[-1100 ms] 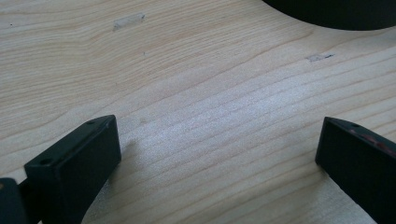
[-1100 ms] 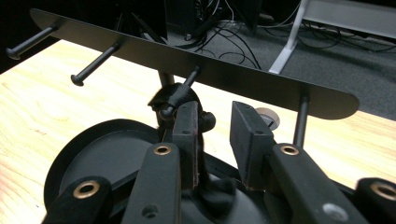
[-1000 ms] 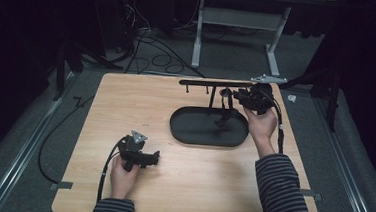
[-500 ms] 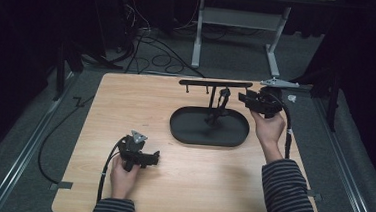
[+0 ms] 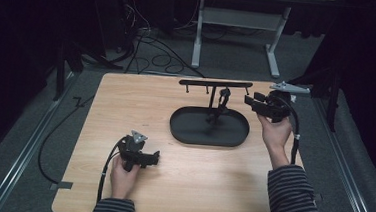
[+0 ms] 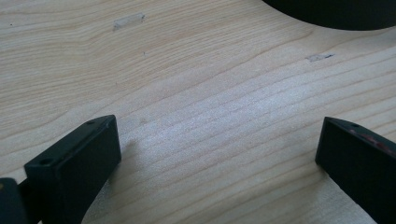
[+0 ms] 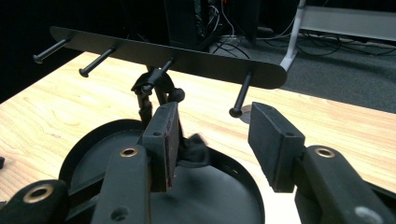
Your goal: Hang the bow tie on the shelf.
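A black stand has an oval tray base (image 5: 184, 134) and a crossbar (image 5: 215, 83) with several pegs. A small black item (image 5: 221, 104) hangs from one peg, its lower end reaching the tray; the right gripper view shows it as the looped item (image 7: 154, 86) under the bar (image 7: 187, 58). My right gripper (image 5: 250, 101) hovers just right of the stand. Its jaws have just been opening and stand open (image 7: 215, 130) with nothing between them. My left gripper (image 5: 155, 158) rests low at the table's front left, open over bare wood (image 6: 215, 154).
The wooden table (image 5: 126, 101) carries only the stand. The tray's edge (image 6: 327, 14) lies ahead of the left jaws. Beyond the table's far edge are cables (image 5: 150, 43) and a white desk frame (image 5: 242, 24) on the dark floor.
My right gripper has pulled back to the right, away from the hanging item, and its jaws have widened. The item stays on its peg. The left hand has not moved.
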A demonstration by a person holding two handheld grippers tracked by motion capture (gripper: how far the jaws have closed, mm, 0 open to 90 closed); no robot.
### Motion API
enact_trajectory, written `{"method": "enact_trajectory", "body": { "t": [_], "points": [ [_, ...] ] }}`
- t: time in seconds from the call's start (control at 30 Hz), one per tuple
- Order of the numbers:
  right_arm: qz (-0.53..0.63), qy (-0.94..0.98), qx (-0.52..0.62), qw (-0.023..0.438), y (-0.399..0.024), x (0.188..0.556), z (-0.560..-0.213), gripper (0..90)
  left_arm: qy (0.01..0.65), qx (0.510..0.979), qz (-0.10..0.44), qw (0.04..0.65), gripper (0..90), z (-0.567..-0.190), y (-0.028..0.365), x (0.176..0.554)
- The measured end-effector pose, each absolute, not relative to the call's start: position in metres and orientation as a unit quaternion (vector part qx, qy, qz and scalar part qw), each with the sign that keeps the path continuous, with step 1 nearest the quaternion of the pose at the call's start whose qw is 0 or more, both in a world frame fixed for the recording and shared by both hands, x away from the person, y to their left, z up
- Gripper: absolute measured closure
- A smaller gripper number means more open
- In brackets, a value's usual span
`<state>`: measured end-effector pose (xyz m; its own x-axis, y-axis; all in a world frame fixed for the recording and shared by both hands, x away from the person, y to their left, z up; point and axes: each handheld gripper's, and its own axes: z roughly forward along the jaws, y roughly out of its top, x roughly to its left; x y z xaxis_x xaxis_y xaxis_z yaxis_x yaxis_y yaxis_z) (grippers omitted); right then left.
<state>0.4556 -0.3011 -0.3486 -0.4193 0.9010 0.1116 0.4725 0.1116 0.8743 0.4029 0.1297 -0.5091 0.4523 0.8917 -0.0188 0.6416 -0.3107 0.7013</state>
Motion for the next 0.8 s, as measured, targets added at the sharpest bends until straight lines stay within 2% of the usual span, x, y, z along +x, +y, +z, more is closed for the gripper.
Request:
{"method": "enact_trajectory", "body": {
  "t": [0.8],
  "points": [
    [0.469,0.699,0.487,0.234,-0.324,0.429,-0.353,53.0,0.487,0.787,0.191,0.328,0.4,-0.509,0.130,0.403]
  ]
}}
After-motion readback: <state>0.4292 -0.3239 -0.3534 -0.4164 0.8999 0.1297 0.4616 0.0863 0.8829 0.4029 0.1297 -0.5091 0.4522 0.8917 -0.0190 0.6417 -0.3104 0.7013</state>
